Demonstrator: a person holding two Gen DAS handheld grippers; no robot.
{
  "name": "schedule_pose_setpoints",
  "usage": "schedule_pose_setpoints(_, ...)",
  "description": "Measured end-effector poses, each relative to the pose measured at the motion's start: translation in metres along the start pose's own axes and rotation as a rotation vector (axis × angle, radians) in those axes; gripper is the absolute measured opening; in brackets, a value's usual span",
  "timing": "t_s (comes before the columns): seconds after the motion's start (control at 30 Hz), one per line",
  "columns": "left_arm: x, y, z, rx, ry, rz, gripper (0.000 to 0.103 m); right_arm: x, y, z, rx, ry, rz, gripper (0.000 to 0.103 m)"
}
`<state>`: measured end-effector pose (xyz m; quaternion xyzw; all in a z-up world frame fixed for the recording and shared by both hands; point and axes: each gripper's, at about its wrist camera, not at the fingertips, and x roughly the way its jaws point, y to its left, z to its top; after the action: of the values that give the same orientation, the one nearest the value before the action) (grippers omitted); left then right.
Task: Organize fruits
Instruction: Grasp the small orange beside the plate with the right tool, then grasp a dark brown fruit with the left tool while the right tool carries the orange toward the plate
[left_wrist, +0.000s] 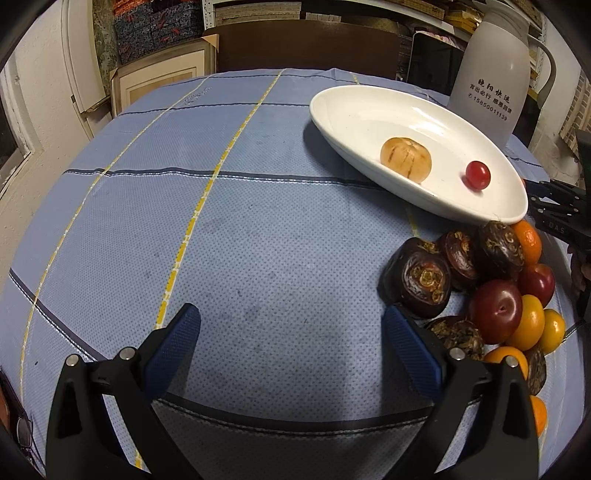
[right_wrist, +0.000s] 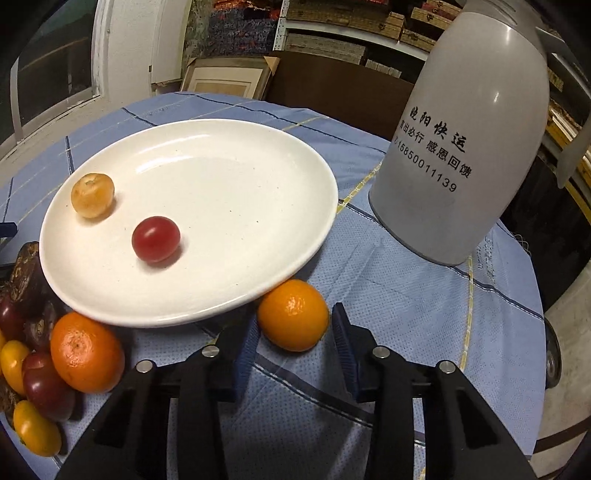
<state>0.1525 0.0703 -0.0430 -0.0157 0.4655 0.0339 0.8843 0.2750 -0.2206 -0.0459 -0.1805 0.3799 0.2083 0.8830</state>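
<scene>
Right fingers (right_wrist: 293, 334) clench a small orange (right_wrist: 293, 314) on the surface (right_wrist: 406, 295) just beside the white plate (right_wrist: 258, 288). Left fingers (left_wrist: 291, 325) stand released over bare cloth, beside the fruit pile (left_wrist: 491, 295).

A grey thermos jug (right_wrist: 461, 147) with a curved handle and black printed Chinese characters above a phone number stands upright on the blue tablecloth (left_wrist: 258, 221), which is crossed by dark and yellow stripes. Beyond the table's far edge stands a dark brown board (left_wrist: 306, 44). To its left, a pale framed panel (left_wrist: 162, 81) leans beside a white door (right_wrist: 125, 44). Shelves at the back hold woven boxes (right_wrist: 347, 18) and patterned fabric (left_wrist: 159, 26).
</scene>
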Motion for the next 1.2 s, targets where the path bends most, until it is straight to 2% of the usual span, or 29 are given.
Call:
schedule_pose_setpoints(0.13,0.0,0.0,0.0,0.0,0.001,0.0,0.099,-0.009,0.008,-0.007,0.023,0.006,0.028,0.037)
schedule_pose_setpoints(0.27,0.0,-0.003,0.001,0.008,0.008,-0.01,0.099,-0.033,0.016,-0.028,0.097,0.017,0.006,0.037)
schedule_pose_setpoints(0.37,-0.005,-0.007,0.0,0.017,-0.004,-0.058,0.098,-0.064,0.022,-0.049,0.224,-0.032,0.026,0.037)
schedule_pose_setpoints(0.47,-0.008,-0.012,-0.002,0.046,-0.028,-0.042,0.098,-0.095,0.034,-0.071,0.342,-0.112,0.07,0.037)
schedule_pose_setpoints(0.63,-0.018,-0.012,-0.004,0.055,-0.061,-0.061,0.098,-0.121,0.056,-0.084,0.353,-0.166,0.084,0.037)
schedule_pose_setpoints(0.73,-0.028,-0.005,-0.001,0.024,-0.111,-0.136,0.098,-0.122,0.059,-0.088,0.362,-0.158,0.095,0.037)
schedule_pose_setpoints(0.83,-0.018,-0.004,0.009,0.017,-0.096,-0.161,0.098,-0.122,0.056,-0.088,0.378,-0.158,0.102,0.037)
schedule_pose_setpoints(0.93,-0.007,-0.016,0.013,0.073,-0.076,-0.129,0.099,-0.122,0.052,-0.089,0.4,-0.158,0.11,0.037)
schedule_pose_setpoints(1.0,-0.005,-0.023,0.015,0.109,-0.091,-0.111,0.099,-0.12,0.05,-0.09,0.405,-0.152,0.114,0.037)
schedule_pose_setpoints(1.13,0.001,-0.037,0.02,0.176,-0.087,-0.146,0.099,-0.118,0.052,-0.09,0.403,-0.146,0.121,0.037)
schedule_pose_setpoints(1.2,0.002,-0.041,0.021,0.215,-0.093,-0.141,0.099,-0.12,0.052,-0.091,0.404,-0.151,0.12,0.037)
